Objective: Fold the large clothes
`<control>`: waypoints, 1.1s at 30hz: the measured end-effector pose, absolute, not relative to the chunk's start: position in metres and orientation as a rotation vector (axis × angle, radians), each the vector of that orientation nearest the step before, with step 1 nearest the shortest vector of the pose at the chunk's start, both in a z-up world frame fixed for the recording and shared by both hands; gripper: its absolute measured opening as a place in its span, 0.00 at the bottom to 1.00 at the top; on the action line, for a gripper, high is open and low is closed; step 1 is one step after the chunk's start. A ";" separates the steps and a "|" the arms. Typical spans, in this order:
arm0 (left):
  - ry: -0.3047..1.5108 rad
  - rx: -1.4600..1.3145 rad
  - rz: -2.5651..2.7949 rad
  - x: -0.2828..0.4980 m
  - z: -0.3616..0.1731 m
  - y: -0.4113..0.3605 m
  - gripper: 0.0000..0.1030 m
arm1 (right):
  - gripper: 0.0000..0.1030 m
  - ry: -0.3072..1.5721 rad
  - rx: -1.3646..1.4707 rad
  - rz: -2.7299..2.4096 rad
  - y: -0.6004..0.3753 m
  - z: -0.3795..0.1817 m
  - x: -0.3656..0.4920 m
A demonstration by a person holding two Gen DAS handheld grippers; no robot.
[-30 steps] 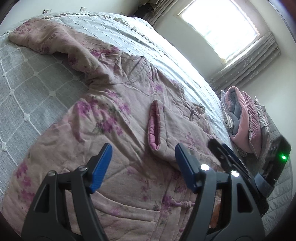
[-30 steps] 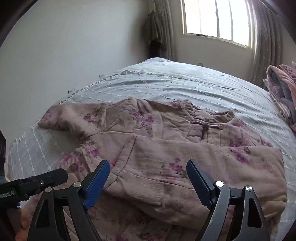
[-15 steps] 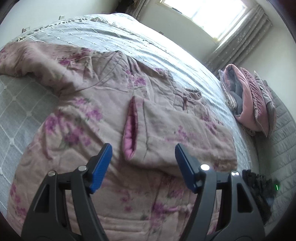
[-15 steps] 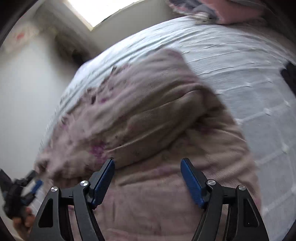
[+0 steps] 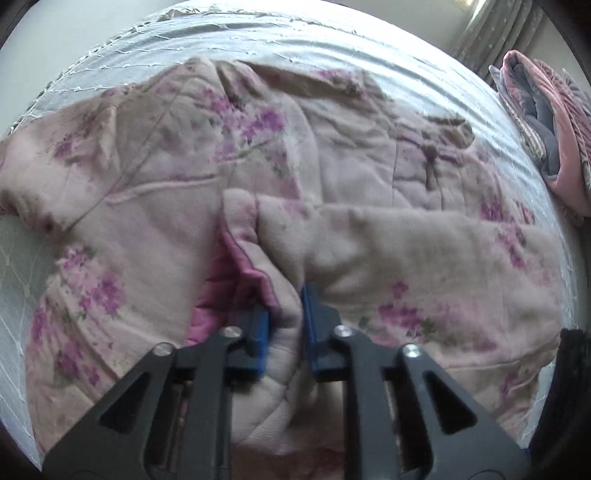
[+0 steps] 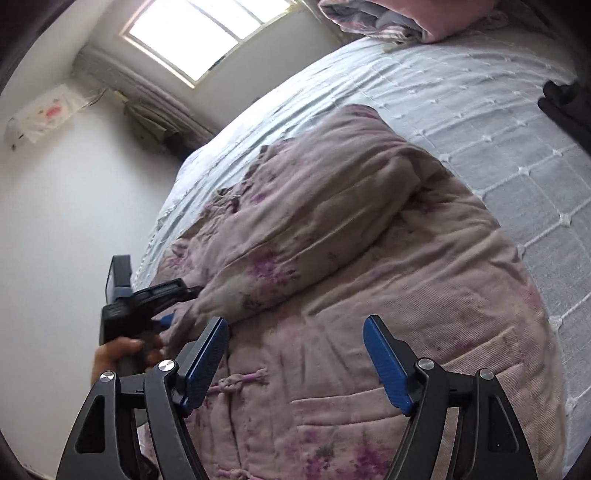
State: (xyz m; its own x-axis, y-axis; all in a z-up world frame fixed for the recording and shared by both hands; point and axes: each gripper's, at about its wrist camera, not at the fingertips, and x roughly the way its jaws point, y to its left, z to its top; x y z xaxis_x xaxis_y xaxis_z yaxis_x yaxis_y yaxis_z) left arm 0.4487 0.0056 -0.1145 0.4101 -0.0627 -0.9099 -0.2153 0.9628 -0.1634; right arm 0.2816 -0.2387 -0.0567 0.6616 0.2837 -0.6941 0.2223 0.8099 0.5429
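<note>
A pink padded jacket with purple flowers [image 5: 369,192] lies spread on the bed, one sleeve [image 5: 424,254] folded across its front. My left gripper [image 5: 286,325] is shut on the cuff of that folded sleeve, where the darker pink lining [image 5: 225,280] shows. In the right wrist view the jacket [image 6: 369,295] fills the middle. The left gripper [image 6: 166,317] shows there at the sleeve end, held by a hand. My right gripper [image 6: 295,354] is open and empty, just above the jacket's lower front near a knot button [image 6: 240,382].
The bed has a pale quilted cover [image 6: 498,122]. A pile of folded pink and grey bedding [image 5: 546,110] lies at the head end, also in the right wrist view [image 6: 388,18]. A dark object [image 6: 565,107] lies at the right edge. A window [image 6: 207,33] and wall stand beyond.
My left gripper moved in and shut on the sleeve cuff; it was open before. My right gripper swung round to the jacket's lower side and stays open.
</note>
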 end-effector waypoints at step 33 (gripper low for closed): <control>0.979 -0.258 0.128 0.475 -0.125 0.078 0.11 | 0.75 0.893 0.622 -0.019 -0.256 -0.062 0.277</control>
